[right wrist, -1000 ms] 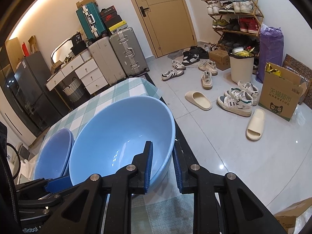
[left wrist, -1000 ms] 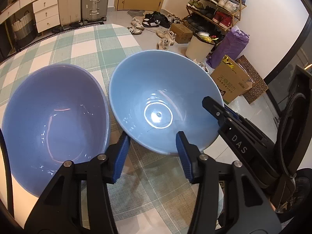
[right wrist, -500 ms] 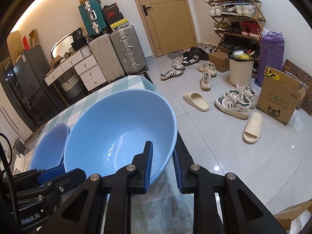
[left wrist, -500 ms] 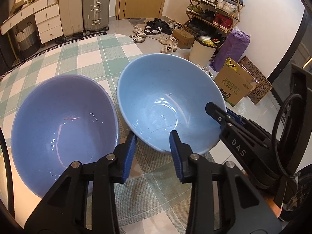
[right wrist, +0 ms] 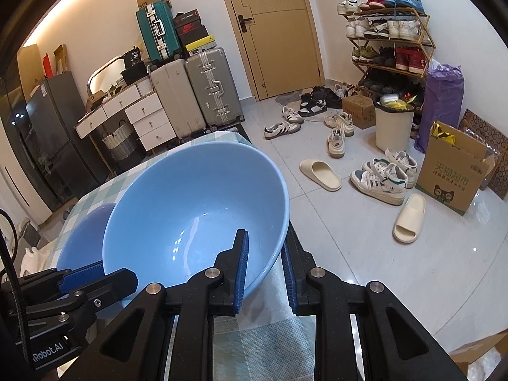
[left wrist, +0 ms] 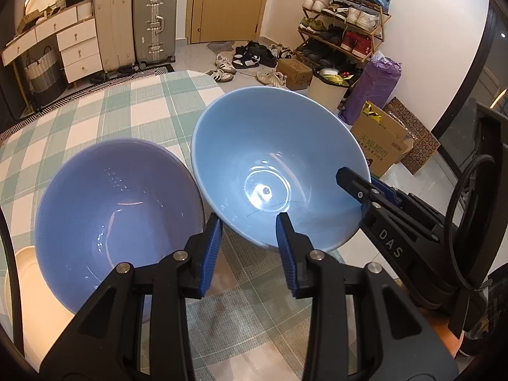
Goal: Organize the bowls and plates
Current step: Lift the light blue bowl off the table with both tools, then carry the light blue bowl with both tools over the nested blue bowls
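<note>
On the checked tablecloth (left wrist: 104, 117) you see the periwinkle bowl (left wrist: 111, 209) just left of the light blue bowl (left wrist: 273, 171). Your right gripper (right wrist: 265, 268) is clenched on the light blue bowl's rim. Your left gripper (left wrist: 249, 250) is before this bowl, released, grasping nothing.

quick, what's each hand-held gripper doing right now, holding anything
Left hand-held gripper: jaws partly open, nothing between them, just short of the light blue bowl.
Right hand-held gripper: shut on the light blue bowl's rim.
</note>
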Demonstrator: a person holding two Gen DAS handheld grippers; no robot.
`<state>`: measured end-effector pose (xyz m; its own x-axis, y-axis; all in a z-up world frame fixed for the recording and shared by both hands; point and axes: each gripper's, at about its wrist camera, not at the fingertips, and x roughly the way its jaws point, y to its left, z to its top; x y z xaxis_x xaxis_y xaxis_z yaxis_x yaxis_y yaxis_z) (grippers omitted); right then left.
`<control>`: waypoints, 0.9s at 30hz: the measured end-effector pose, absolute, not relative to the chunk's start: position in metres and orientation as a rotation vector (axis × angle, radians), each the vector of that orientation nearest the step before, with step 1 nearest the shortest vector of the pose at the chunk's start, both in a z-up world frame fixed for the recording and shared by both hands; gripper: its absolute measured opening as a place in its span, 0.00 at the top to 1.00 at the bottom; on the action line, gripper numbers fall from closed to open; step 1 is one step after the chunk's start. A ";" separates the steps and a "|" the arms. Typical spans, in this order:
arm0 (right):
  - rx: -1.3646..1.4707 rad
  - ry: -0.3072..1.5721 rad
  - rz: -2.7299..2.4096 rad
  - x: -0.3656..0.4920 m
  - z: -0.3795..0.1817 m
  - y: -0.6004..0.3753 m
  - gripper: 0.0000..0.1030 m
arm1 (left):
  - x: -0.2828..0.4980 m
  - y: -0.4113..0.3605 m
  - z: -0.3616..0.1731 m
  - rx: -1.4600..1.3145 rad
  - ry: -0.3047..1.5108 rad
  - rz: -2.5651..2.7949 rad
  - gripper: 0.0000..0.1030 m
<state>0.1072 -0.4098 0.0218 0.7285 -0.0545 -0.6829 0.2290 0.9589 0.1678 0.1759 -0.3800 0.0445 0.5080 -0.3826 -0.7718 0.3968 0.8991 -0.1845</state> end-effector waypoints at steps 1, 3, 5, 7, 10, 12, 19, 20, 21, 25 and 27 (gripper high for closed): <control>0.243 0.733 -0.158 0.106 0.024 -0.408 0.80 | 0.174 -0.378 0.047 0.020 0.917 -0.467 0.69; 0.233 0.720 -0.153 0.102 0.030 -0.405 0.80 | 0.171 -0.376 0.053 0.024 0.904 -0.465 0.69; 0.219 0.705 -0.152 0.098 0.037 -0.402 0.80 | 0.168 -0.372 0.058 0.018 0.895 -0.469 0.69; 0.214 0.690 -0.149 0.095 0.044 -0.399 0.80 | 0.165 -0.369 0.064 0.018 0.883 -0.467 0.69; 0.217 0.673 -0.141 0.090 0.055 -0.396 0.80 | 0.160 -0.365 0.073 0.017 0.867 -0.466 0.69; 0.201 0.657 -0.143 0.086 0.062 -0.392 0.80 | 0.157 -0.361 0.078 0.014 0.858 -0.468 0.69; 0.184 0.627 -0.136 0.077 0.077 -0.379 0.80 | 0.142 -0.352 0.098 0.024 0.823 -0.462 0.69; 0.181 0.623 -0.134 0.077 0.079 -0.377 0.80 | 0.140 -0.351 0.100 0.023 0.819 -0.462 0.69; 0.179 0.617 -0.131 0.076 0.081 -0.375 0.80 | 0.138 -0.349 0.103 0.024 0.816 -0.461 0.69; 0.173 0.605 -0.124 0.075 0.086 -0.367 0.80 | 0.131 -0.339 0.112 0.021 0.802 -0.455 0.69; 0.166 0.600 -0.122 0.075 0.088 -0.362 0.80 | 0.127 -0.333 0.115 0.018 0.798 -0.447 0.69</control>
<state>0.0748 -0.3619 0.0882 0.8187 -0.0656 -0.5705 0.1621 0.9795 0.1200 0.1273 -0.3326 0.1155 0.6097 -0.3809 -0.6952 0.3940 0.9066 -0.1512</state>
